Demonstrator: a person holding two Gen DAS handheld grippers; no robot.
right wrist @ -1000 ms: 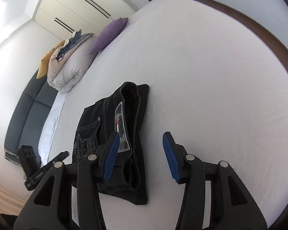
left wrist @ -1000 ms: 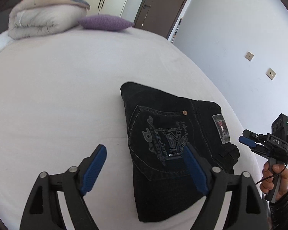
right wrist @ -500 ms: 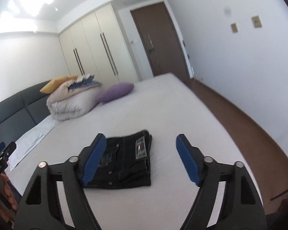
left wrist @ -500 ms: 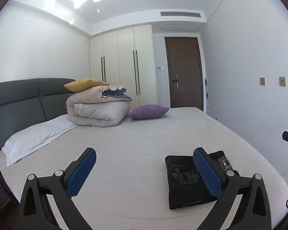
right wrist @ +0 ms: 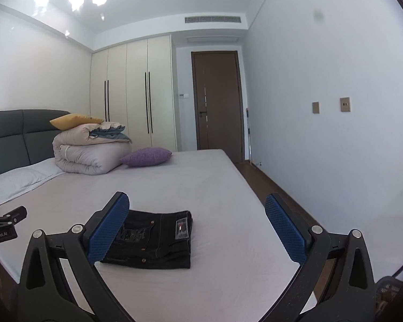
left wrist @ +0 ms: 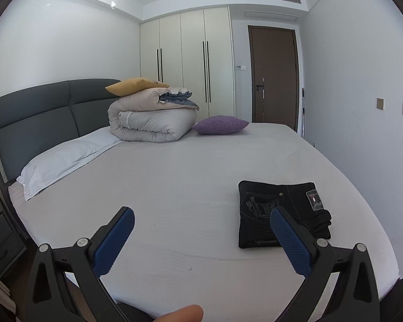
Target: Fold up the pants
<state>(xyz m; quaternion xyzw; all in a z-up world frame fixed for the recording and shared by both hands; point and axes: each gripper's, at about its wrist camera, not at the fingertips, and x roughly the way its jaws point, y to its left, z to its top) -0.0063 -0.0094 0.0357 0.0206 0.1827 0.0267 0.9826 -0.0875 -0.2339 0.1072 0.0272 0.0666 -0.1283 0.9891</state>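
Observation:
The black jeans (left wrist: 279, 212) lie folded into a compact rectangle near the front right corner of the bed (left wrist: 188, 177), back pocket and waist label facing up. They also show in the right wrist view (right wrist: 153, 238). My left gripper (left wrist: 201, 230) is open and empty, held back from the bed's front edge, left of the jeans. My right gripper (right wrist: 196, 222) is open and empty, raised in front of the bed (right wrist: 201, 185) with the jeans showing between its fingers. The left gripper's tips show at the left edge of the right wrist view (right wrist: 2, 214).
A rolled duvet (left wrist: 150, 120) with a yellow pillow (left wrist: 134, 87) on top sits at the head of the bed, beside a purple cushion (left wrist: 220, 124) and a white pillow (left wrist: 67, 158). A nightstand (left wrist: 0, 238) stands at left. Wall and floor strip run along the right (right wrist: 268, 185).
Both grippers have pulled back and up from the folded jeans, tilting from looking down at them to looking level across the room. The jeans stay put.

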